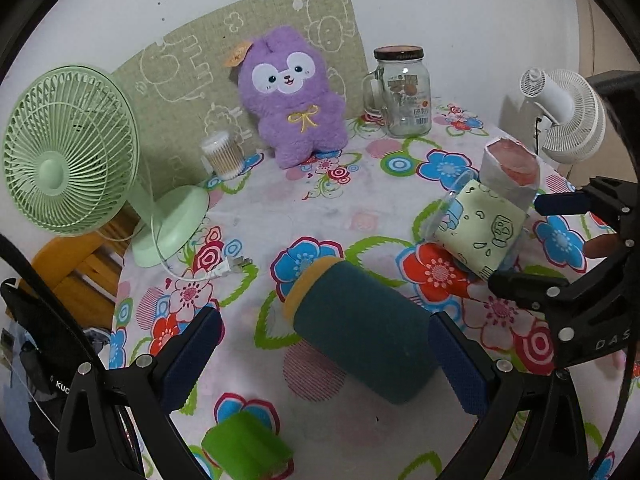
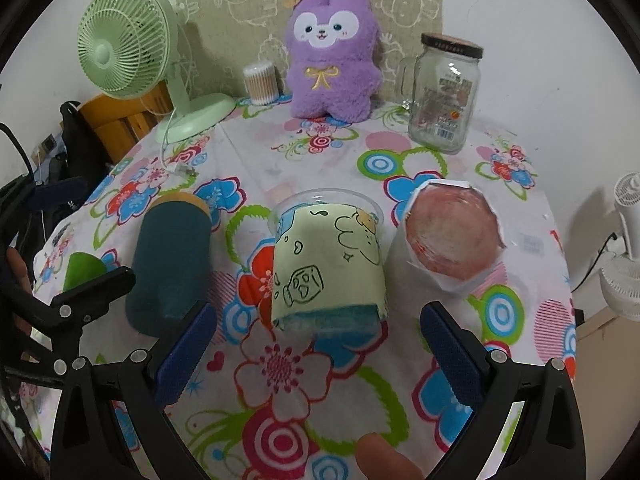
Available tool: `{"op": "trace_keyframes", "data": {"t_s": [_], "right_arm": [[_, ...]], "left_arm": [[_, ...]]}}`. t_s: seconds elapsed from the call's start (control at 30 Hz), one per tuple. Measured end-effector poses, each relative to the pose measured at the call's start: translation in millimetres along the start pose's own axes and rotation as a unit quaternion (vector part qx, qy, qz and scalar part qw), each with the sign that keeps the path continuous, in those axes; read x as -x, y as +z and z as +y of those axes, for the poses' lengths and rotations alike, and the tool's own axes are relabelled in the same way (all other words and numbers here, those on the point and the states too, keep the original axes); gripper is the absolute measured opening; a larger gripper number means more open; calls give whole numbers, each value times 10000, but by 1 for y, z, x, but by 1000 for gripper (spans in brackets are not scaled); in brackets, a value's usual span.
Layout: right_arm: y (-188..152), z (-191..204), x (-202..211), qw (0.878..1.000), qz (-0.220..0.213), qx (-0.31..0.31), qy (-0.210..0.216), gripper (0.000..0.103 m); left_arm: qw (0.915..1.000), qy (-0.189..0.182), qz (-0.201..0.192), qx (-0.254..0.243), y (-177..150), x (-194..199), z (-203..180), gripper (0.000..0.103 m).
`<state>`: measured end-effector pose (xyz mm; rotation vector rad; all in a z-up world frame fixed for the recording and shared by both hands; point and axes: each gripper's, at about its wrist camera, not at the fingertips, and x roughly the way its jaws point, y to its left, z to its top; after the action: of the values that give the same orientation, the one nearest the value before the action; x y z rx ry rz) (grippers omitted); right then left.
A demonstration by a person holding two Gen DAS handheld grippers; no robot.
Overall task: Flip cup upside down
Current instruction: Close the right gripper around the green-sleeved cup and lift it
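Clear plastic cup (image 2: 326,256) with pale green paper sleeve, centre of the right wrist frame, lying tilted on the floral tablecloth (image 2: 320,380).

Likely light, thin-walled, easily crushed; best pinched gently across the sleeved middle. Right gripper (image 2: 316,356) spread wide around it, not touching; left gripper (image 1: 326,364) likewise wide apart, flanking the dark teal cylinder (image 1: 360,332).

This looks like a home: a tabletop (image 2: 320,420) under a bright flowered cloth, pushed against a plain white wall. A purple plush toy (image 2: 332,56) sits at the back, with a green fan (image 2: 120,40) left of it and a glass jar (image 2: 444,96) right of it.
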<state>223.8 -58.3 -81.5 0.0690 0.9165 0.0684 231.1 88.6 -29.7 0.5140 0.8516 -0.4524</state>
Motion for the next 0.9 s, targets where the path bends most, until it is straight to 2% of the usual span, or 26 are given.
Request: {"op": "trace_keyframes", "data": {"t_s": [0.2,0.3,0.33,0.37,0.63,0.9], "right_arm": [[8,-10,-25,9997,173,-157,26,89],[11,-16,-35,9989,269,-317,223,75],[12,-18,-38,9985,299,-364,280,68],[12,-19,-39,9982,318,-406,314,65],[11,-20,-17,9967,50,-612,538,64],[-7,14,52,9947,-377,-311,905,64]], "left_arm": [[9999,55,38,-112,2,-8,-1,103],[9999,62,22,-143,3,-8,-2,103],[9999,64,19,-148,4,-8,-1,103],[9999,69,14,-142,4,-8,-1,103],[9999,7,-57,-88,1,6,1,103],[9994,-251,-214,110,-21,54,1,103]]}}
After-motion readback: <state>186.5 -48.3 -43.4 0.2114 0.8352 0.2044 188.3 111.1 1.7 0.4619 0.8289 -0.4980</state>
